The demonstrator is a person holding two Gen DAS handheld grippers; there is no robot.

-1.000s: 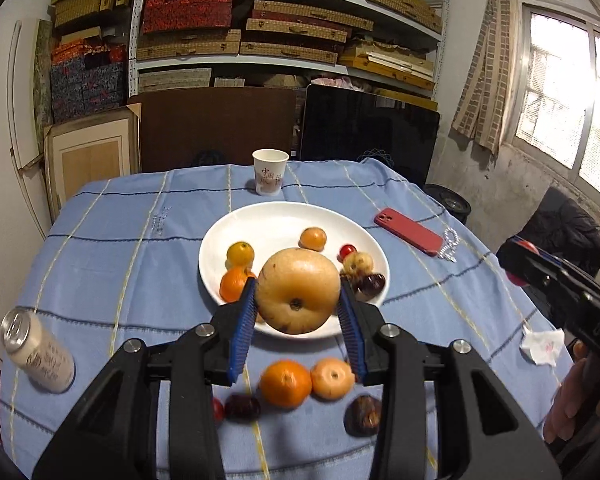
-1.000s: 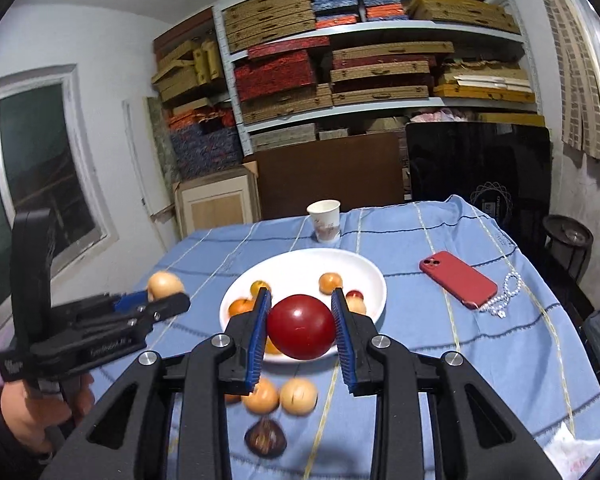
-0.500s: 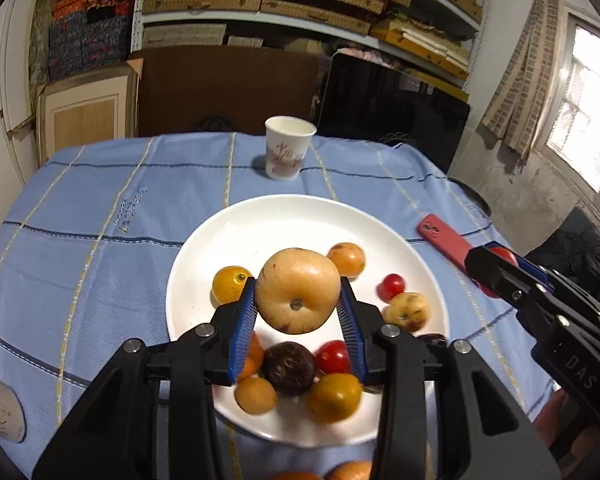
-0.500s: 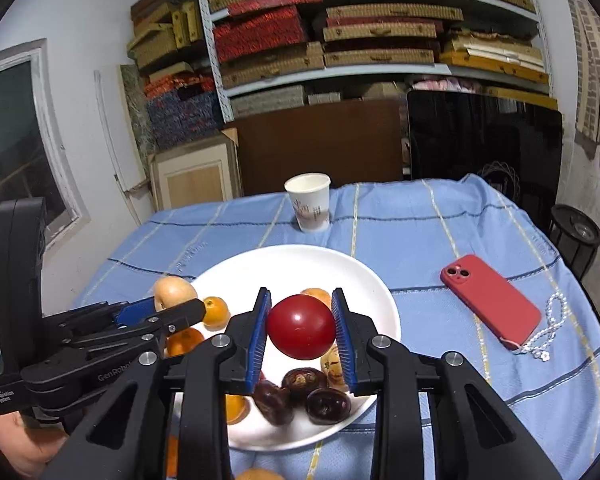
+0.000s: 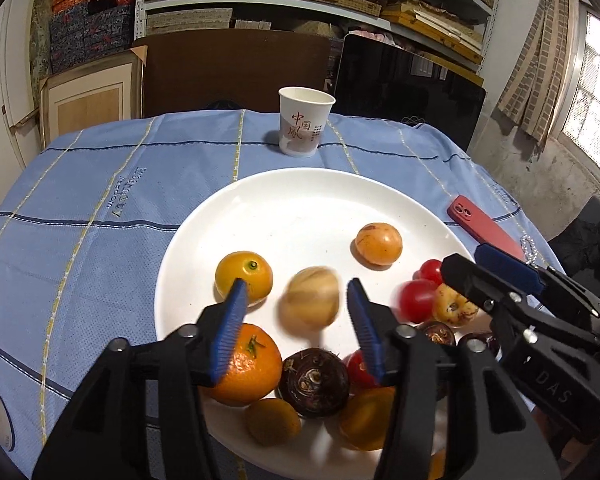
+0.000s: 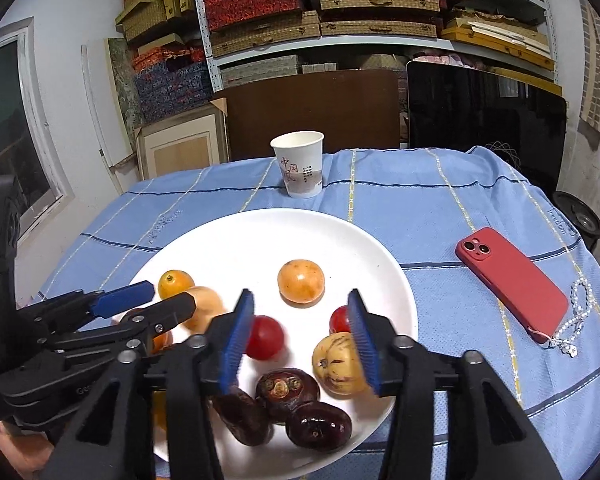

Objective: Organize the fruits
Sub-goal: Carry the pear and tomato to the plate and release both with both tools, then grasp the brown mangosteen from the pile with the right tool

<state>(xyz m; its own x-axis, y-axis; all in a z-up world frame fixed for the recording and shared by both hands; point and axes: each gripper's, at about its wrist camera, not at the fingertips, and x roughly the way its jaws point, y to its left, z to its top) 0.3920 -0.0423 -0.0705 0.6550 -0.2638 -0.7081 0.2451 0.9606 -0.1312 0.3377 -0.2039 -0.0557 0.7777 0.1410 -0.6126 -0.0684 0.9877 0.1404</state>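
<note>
Both grippers have just been opening. Left gripper (image 5: pixel 296 300) jaws parted, pear (image 5: pixel 311 296) loose between them, blurred, over the plate (image 5: pixel 300 192). Right gripper (image 6: pixel 300 316) released too, tomato (image 6: pixel 265 337) by the left pad. Both fruits round, smooth, bruisable, likely to roll; grip across the widest part.

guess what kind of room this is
Probably a storeroom or workroom doubling as a dining spot: shelves stacked with woven and red boxes, framed boards leaning on the wall, and a cloth-covered table with a fruit plate and paper cup.
</note>
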